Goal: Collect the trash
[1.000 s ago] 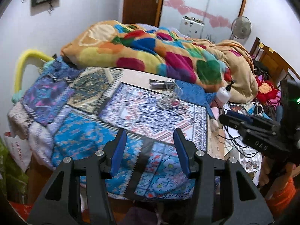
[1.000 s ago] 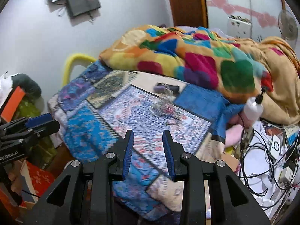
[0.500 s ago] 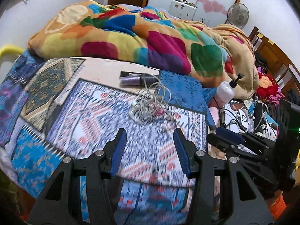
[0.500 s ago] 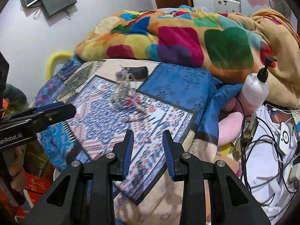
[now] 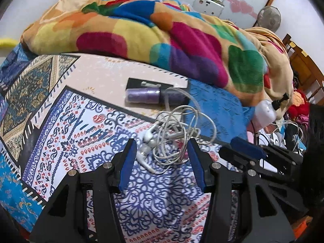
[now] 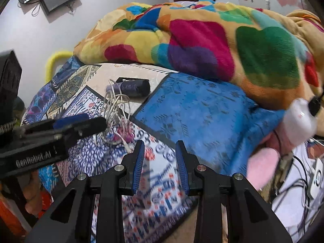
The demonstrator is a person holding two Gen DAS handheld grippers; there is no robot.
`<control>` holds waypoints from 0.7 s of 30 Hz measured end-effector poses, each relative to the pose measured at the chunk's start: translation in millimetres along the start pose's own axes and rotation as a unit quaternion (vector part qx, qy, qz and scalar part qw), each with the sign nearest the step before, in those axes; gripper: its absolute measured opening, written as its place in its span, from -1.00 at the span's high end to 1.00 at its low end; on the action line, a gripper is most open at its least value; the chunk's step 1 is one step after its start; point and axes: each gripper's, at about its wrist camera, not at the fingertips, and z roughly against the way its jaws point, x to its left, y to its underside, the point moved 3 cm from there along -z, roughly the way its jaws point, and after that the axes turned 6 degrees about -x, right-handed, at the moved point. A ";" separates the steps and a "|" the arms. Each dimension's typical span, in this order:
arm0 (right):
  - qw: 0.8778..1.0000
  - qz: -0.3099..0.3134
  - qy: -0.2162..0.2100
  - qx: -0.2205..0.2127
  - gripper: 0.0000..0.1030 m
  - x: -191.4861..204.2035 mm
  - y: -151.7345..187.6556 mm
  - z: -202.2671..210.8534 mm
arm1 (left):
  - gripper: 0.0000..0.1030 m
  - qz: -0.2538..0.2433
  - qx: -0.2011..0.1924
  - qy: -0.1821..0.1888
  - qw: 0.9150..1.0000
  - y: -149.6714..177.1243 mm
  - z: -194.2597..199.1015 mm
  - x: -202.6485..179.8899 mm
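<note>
A tangle of white earphone cables (image 5: 174, 135) lies on the patterned bedspread (image 5: 85, 141); it also shows in the right wrist view (image 6: 117, 113). My left gripper (image 5: 162, 158) is open and empty, its fingertips on either side of the near edge of the tangle. A purple tube (image 5: 154, 96) lies just beyond the cables on a black flat item (image 5: 141, 84); it also shows in the right wrist view (image 6: 133, 88). My right gripper (image 6: 160, 158) is open and empty over the bedspread, to the right of the tangle. The left gripper shows there from the side (image 6: 77, 125).
A heaped multicoloured blanket (image 5: 162, 36) covers the far side of the bed. A white pump bottle (image 5: 265, 111) stands at the bed's right edge, above a clutter of cables and chargers (image 6: 303, 182). A blue cloth (image 6: 198, 113) lies on the right.
Both grippers have moved forward over the bed. The left one now has its open fingers around the near edge of the cable tangle; the right one has come alongside.
</note>
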 end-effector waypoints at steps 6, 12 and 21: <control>0.999 0.051 -0.001 0.012 0.44 22.1 0.8 -15.3 | 0.00 -0.010 -0.013 -0.012 1.000 7.4 5.4 10.7; 0.996 0.084 0.008 0.011 0.44 33.8 0.4 -22.0 | 0.00 -0.002 -0.006 -0.011 1.000 14.6 3.4 23.4; 0.994 0.105 -0.025 0.007 0.74 43.1 1.3 -27.9 | 0.23 0.004 -0.014 0.014 1.000 17.6 0.7 25.1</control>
